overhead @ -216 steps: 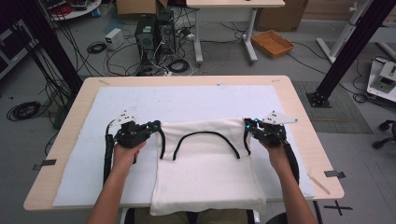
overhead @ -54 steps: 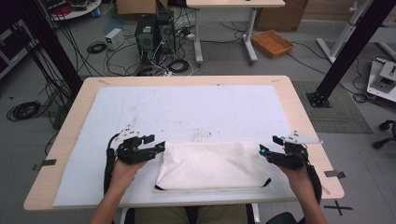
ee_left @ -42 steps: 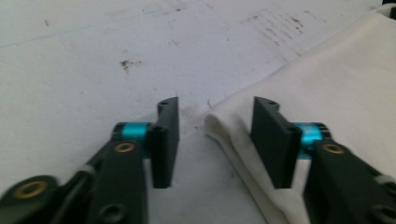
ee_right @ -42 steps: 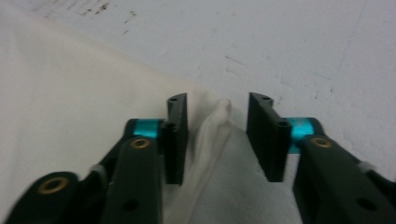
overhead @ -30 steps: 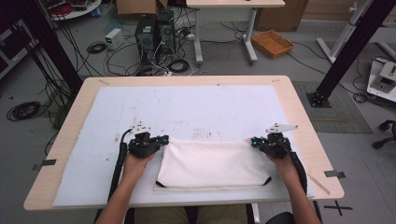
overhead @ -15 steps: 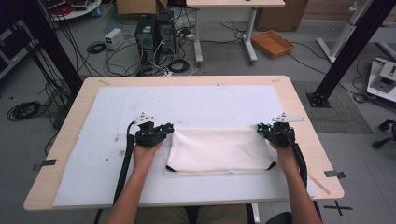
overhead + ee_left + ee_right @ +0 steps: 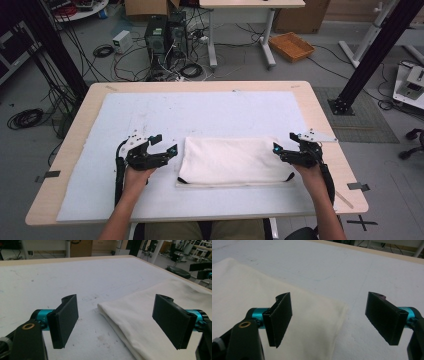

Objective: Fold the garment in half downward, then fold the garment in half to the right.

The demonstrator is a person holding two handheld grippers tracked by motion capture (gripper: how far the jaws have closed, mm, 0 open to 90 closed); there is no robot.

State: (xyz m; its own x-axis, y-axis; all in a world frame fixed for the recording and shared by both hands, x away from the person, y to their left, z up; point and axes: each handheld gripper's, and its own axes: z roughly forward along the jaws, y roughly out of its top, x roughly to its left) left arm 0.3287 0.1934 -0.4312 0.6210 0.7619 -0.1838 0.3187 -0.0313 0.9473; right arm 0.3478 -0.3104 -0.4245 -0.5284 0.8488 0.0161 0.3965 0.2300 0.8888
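Nearest the person, two forearms come in from the table's near edge, each hand carrying a gripper. The left gripper sits just beside the left end of a folded white cloth, and the right gripper sits at its right end. Both have just been opening, and their jaws now stand wide apart with nothing pinched: in the left gripper view the cloth's folded corner lies on the mat below the gap between the two black pads, clear of them, and in the right gripper view the cloth's right corner lies likewise under the gap, untouched.

The cloth is a cream-white garment folded into a long, flat rectangle running left to right across the near half of the table. Its folded left edge is rounded and thick, showing stacked layers; the upper surface is smooth with faint grey smudges. A thin black trim peeks out at the near-left and near-right corners in the high view.

It rests on a white mat covering most of the wooden table; the mat carries small scuffs and pen-like marks. Beyond the table, on the floor, stand computer towers amid tangled cables and an orange tray.
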